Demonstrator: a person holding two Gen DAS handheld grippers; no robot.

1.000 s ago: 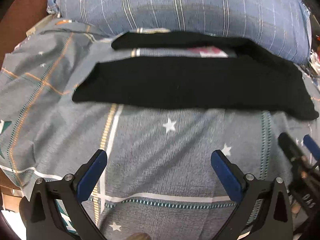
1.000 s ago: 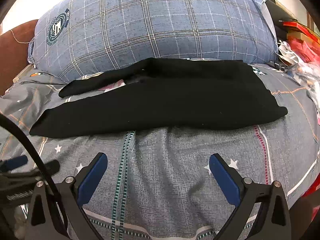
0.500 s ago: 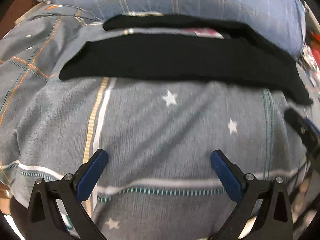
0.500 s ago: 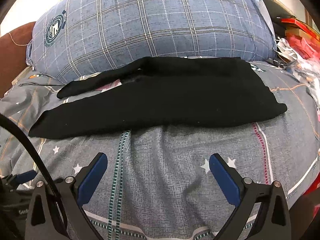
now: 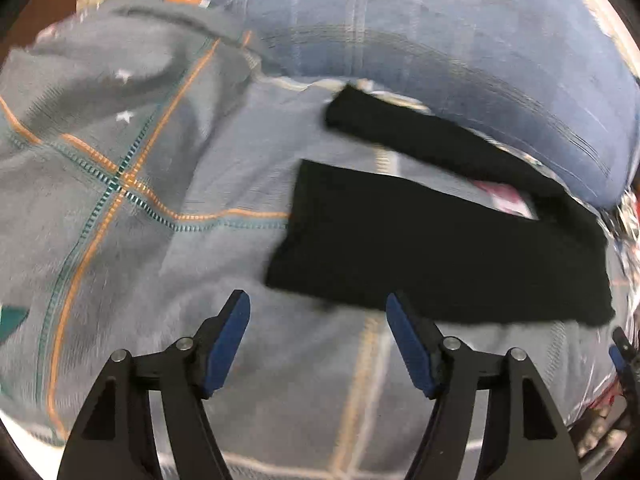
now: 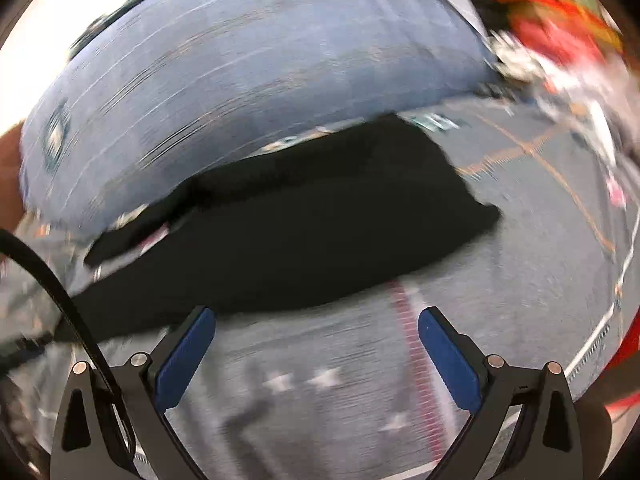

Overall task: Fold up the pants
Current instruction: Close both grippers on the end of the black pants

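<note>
Black pants (image 5: 432, 240) lie flat on the grey star-patterned bedspread, legs pointing left, with a gap between the two legs. My left gripper (image 5: 318, 312) is open and empty, its fingertips just short of the near leg's hem corner. In the right wrist view the pants (image 6: 304, 236) fill the middle. My right gripper (image 6: 316, 326) is open and empty, hovering just before the pants' near edge toward the waist end. Both views are blurred by motion.
A large blue plaid pillow (image 5: 440, 52) lies right behind the pants, also in the right wrist view (image 6: 248, 68). Red and white clutter (image 6: 560, 48) sits at the far right of the bed. The bedspread (image 5: 120, 208) extends left. A black cable (image 6: 52, 280) crosses at left.
Both grippers have moved forward toward the pants. The left has swung left to the leg hems and its fingers have narrowed; the right has shifted right and tilted.
</note>
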